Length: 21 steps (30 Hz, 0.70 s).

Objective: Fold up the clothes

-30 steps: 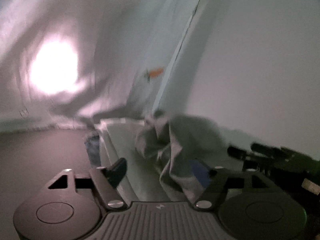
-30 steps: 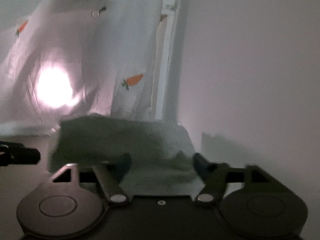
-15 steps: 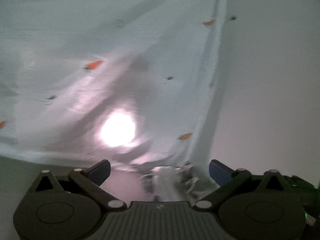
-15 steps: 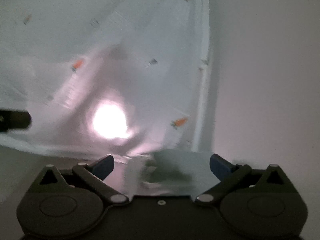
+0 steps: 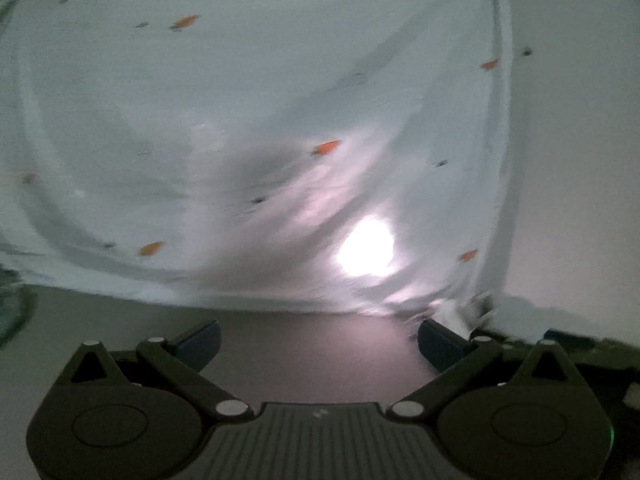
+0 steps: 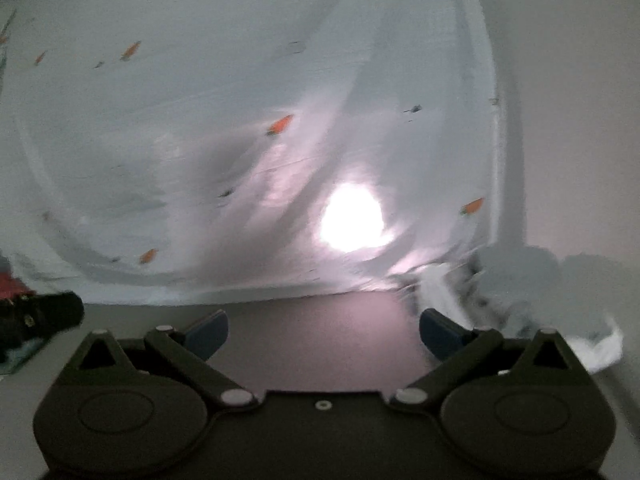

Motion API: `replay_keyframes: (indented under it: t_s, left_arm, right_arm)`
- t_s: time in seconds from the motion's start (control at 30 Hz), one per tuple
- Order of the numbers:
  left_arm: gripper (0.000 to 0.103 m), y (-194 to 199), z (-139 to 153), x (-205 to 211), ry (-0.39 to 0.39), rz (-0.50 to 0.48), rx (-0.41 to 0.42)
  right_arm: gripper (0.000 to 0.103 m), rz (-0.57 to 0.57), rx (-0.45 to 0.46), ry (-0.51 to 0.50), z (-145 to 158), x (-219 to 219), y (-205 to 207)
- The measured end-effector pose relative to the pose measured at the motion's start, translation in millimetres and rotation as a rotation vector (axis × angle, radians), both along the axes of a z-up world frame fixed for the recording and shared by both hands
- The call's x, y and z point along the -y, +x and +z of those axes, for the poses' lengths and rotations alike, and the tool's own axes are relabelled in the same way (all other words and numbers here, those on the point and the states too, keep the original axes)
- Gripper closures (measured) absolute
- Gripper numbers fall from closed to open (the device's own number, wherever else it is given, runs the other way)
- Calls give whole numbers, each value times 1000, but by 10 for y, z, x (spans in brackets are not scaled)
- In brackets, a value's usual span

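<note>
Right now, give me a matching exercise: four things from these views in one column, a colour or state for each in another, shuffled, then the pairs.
1. left tongs
2. curtain
3. carrot print
4. garment

A. orange
B. grey, crumpled by the wall
C. wide open, empty
D. pale, backlit by a bright spot

Pairs: 1-C, 2-D, 3-A, 4-B

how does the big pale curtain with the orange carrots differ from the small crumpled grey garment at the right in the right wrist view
The pale carrot-print curtain hangs spread behind the table, filling most of the view; the crumpled grey garment is a small bunched heap on the table near the wall. The curtain bears orange carrot motifs and glows where light shines through; the garment shows no print and no glow. Both are blurred cloth, and neither sits between the right gripper's open jaws.
</note>
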<state>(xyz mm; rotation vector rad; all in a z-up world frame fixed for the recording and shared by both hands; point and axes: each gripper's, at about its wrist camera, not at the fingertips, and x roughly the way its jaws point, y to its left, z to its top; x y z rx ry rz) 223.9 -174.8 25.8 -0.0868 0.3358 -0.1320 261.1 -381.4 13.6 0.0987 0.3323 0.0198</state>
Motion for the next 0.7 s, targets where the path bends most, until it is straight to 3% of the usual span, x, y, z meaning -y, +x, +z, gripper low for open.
replay_keyframes:
  t_s: [0.2, 0.33, 0.5, 0.7]
  left_arm:
    - [0, -504, -14, -975, 25, 37, -67]
    - [0, -811, -23, -1434, 87, 80, -117]
    - [0, -1135, -29, -1944, 120, 123, -146]
    - [0, -1484, -120, -2331, 92, 144, -218]
  right_arm:
    - [0, 54, -59, 0, -82, -1031, -466]
    - [0, 54, -90, -37, -113, -1573, -794]
    - [0, 67, -107, -52, -114, -2063, -1156]
    - [0, 91, -172, -58, -143, -2433, -1558]
